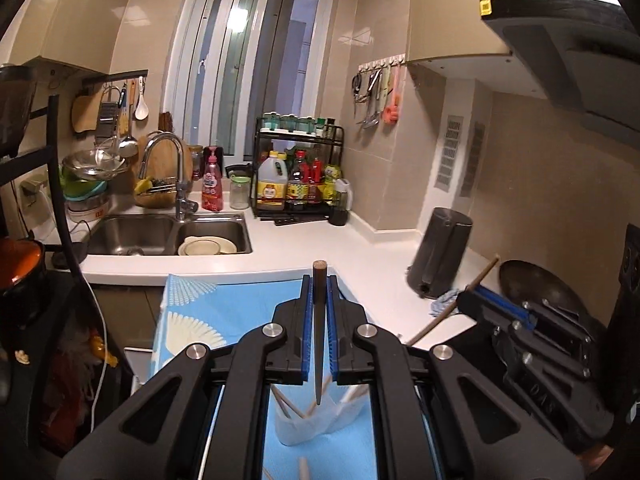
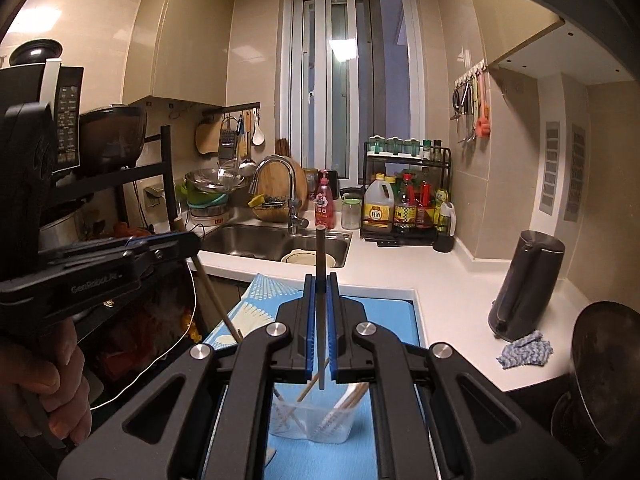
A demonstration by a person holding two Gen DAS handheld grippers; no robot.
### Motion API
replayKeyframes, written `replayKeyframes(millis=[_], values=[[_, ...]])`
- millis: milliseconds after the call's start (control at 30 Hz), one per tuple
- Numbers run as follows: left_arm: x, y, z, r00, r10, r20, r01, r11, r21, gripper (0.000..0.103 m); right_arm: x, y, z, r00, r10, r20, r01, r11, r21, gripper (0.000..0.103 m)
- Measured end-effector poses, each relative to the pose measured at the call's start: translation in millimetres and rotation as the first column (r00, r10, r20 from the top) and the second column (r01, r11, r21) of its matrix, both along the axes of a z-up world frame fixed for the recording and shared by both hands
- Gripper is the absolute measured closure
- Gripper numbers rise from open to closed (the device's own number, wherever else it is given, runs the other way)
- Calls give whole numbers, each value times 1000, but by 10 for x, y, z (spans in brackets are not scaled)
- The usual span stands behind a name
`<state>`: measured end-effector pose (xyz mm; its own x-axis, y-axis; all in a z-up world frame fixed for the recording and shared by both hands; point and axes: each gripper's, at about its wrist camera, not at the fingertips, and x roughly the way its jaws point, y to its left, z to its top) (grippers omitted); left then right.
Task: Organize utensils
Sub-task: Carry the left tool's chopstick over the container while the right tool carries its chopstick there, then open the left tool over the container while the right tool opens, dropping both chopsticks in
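Observation:
My left gripper (image 1: 319, 286) is shut on a dark chopstick (image 1: 319, 320) held upright, its tip over a clear plastic container (image 1: 308, 424) on the blue mat (image 1: 224, 308). My right gripper (image 2: 320, 286) is shut on another dark chopstick (image 2: 321, 264), its tip over the same container (image 2: 316, 420), which holds several wooden chopsticks (image 2: 356, 396). In the left wrist view the right gripper (image 1: 476, 296) shows at the right, gripping a light-looking stick. In the right wrist view the left gripper (image 2: 176, 240) shows at the left with a stick too.
A double sink (image 1: 168, 236) holding a bowl (image 1: 206, 246) lies beyond the mat. A condiment rack (image 1: 298, 172) stands by the window. A dark kettle (image 2: 528, 284) and a blue rag (image 2: 526, 348) are on the right counter, next to a black wok (image 1: 544, 292).

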<state>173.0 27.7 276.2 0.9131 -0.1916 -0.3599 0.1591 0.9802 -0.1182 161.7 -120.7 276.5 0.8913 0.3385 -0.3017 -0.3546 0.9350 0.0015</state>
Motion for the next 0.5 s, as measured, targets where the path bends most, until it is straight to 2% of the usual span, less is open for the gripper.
replayKeyframes(millis=[233, 400, 500], values=[[443, -78, -607, 986, -15, -167, 22, 999, 36, 96, 424, 98, -559, 991, -20, -130, 17, 1000, -24, 98], [567, -96, -997, 969, -28, -245, 35, 999, 24, 96, 529, 144, -865, 980, -31, -196, 23, 999, -45, 98], [574, -129, -1102, 963, -36, -267, 47, 998, 35, 93, 550, 132, -966, 974, -49, -219, 39, 998, -50, 94]])
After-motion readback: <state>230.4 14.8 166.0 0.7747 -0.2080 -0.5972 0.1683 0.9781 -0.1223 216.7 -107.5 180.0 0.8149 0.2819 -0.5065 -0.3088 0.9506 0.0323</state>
